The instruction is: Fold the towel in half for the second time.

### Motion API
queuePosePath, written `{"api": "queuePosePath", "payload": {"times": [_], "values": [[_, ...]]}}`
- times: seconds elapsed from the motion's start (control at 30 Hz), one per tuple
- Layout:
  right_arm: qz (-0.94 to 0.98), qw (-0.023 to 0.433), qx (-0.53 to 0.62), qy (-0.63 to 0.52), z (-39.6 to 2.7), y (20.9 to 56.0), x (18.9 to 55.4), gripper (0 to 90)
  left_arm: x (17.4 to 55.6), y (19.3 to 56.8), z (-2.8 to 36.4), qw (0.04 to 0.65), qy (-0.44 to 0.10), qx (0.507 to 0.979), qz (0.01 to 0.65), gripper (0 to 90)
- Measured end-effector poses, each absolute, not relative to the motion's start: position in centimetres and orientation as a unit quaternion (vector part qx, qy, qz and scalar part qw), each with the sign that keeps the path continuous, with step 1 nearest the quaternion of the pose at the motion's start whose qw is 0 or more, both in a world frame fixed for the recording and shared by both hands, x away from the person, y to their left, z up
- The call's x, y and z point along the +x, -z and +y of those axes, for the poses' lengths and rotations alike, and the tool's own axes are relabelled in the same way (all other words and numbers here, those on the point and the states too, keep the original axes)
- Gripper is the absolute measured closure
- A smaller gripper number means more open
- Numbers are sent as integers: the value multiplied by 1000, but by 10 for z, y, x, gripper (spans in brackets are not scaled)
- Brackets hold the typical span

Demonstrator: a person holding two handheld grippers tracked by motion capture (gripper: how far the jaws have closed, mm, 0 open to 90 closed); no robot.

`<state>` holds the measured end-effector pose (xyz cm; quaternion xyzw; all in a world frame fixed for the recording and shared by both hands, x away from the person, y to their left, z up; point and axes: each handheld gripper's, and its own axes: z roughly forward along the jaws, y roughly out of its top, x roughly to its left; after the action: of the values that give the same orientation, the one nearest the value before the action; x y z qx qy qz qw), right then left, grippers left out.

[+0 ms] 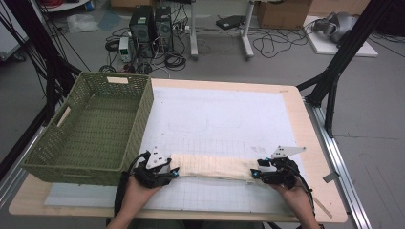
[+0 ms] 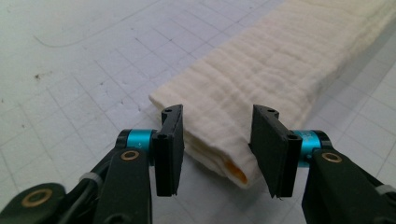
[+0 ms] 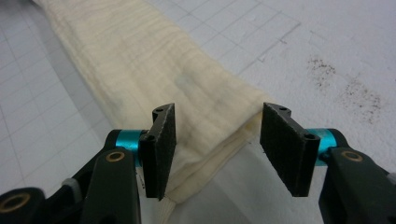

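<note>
From the left, the woven olive-green rectangular basket (image 1: 90,129) stands on the left part of the table (image 1: 313,143), just beside my left gripper (image 1: 173,171). That gripper sits at the left end of the long cream folded strip of crinkled cloth (image 1: 215,167), which lies flat across the near middle of the white gridded mat (image 1: 215,119). Its jaws stand partly open with the cloth's end between them, the pads not pressing. At the right end my right gripper (image 1: 257,172) is the same: jaws apart, straddling the cloth without a hold.

To do this step well, I judge both ends should be let go evenly, each hand backing straight off so the fold stays neat.

The left gripper view reveals an orange patch (image 2: 236,171) tucked inside the fold's open end, and the right gripper view shows stacked layers at the edge; the high view alone shows the basket.
</note>
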<state>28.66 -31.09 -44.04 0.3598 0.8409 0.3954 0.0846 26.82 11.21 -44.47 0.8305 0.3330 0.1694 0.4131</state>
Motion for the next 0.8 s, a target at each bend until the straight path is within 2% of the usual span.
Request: {"api": "queuePosePath", "payload": {"times": [0.13, 0.23, 0.33, 0.4, 0.47, 0.6, 0.8], "values": [[845, 77, 362, -386, -309, 444, 288, 456, 269, 448, 112, 416, -162, 829, 338, 545], [846, 76, 359, -386, -307, 444, 287, 499, 271, 450, 114, 425, -148, 824, 345, 565], [850, 72, 349, -388, -306, 444, 286, 593, 271, 450, 115, 429, -138, 824, 343, 620], [852, 57, 343, -392, -306, 444, 286, 695, 271, 450, 114, 431, -136, 826, 338, 674], [854, 52, 337, -392, -304, 444, 285, 730, 271, 450, 114, 431, -135, 827, 334, 722], [856, 47, 330, -394, -304, 443, 286, 759, 269, 450, 112, 430, -143, 829, 328, 780], [858, 49, 325, -394, -304, 441, 287, 780, 266, 448, 111, 428, -154, 826, 331, 800]]}}
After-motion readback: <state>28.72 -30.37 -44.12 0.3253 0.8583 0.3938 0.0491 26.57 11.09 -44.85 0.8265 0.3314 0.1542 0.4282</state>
